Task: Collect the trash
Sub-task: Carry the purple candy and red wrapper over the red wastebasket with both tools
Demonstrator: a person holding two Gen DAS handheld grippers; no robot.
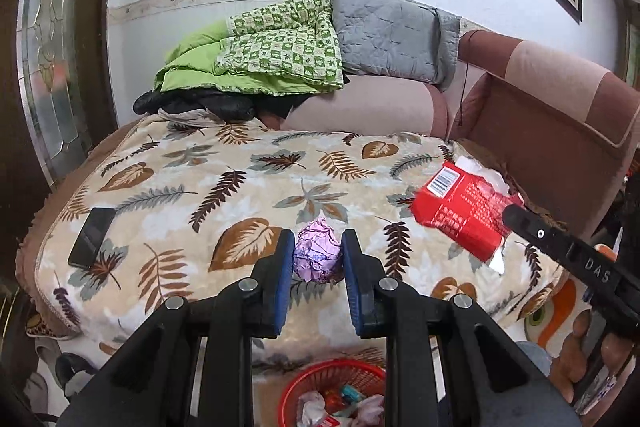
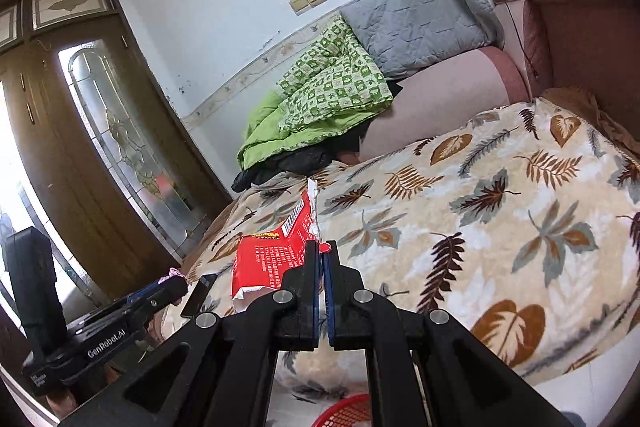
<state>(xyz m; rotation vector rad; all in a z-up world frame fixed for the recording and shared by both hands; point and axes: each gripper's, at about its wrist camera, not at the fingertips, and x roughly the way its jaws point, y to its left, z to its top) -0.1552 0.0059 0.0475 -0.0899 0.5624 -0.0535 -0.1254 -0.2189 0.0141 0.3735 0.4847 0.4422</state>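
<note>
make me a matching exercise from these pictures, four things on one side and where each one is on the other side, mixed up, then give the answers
Things:
1. crumpled purple wrapper
2. red packet
3. black phone
4. red basket

Places:
A. flat on the leaf blanket, untouched
B. on the floor below the bed edge
C. between the left gripper fingers
D. clamped in the right gripper

Pairs: 1-C, 2-D, 3-A, 4-B

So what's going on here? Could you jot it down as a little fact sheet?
setting: sofa under a leaf-print blanket
left gripper: shut on a crumpled purple wrapper
right gripper: shut on the edge of a torn red packet
bin: red basket on the floor below, already holding scraps
left alone: black phone lying on the blanket
background: green quilt, grey cushion
</note>
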